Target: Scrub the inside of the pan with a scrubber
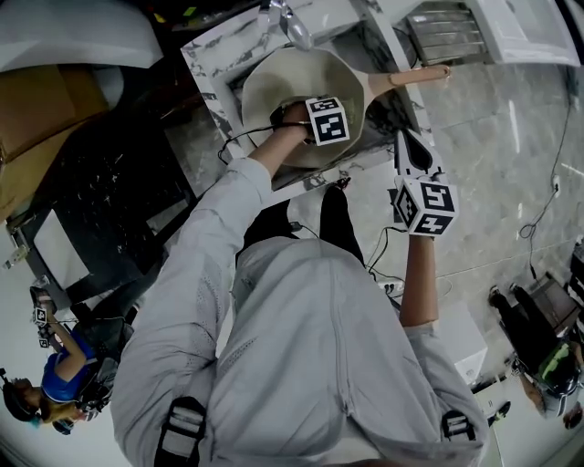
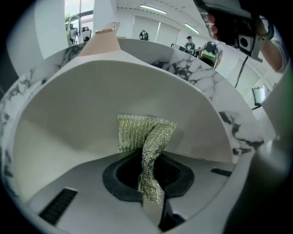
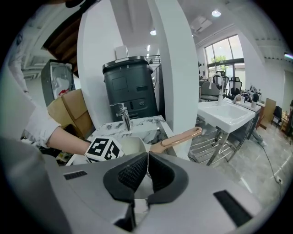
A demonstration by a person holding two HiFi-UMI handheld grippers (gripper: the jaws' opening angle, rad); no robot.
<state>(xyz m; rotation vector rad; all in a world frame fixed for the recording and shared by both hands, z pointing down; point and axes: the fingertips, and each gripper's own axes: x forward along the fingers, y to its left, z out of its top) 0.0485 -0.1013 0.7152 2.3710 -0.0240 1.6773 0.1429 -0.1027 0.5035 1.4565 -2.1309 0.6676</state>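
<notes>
A cream pan [image 1: 274,87] with a tan handle [image 1: 415,76] sits in the marble sink [image 1: 214,55]. My left gripper [image 1: 327,120] reaches down inside the pan. In the left gripper view that gripper [image 2: 147,170] is shut on a metallic mesh scrubber [image 2: 145,135], whose free end stands against the pan's inner wall [image 2: 87,105]. My right gripper [image 1: 409,146] hangs beside the sink, below the handle, clear of the pan. In its own view the right gripper [image 3: 147,159] is shut with nothing between the pads, and the pan [image 3: 132,145] and handle [image 3: 179,136] lie beyond.
A faucet [image 1: 294,25] stands at the sink's far side. A metal rack [image 1: 447,32] lies to the right. A dark bin [image 3: 128,87] and a white pillar [image 3: 171,64] stand behind the counter. Cables [image 1: 388,274] trail on the floor, and another person [image 1: 55,378] sits at lower left.
</notes>
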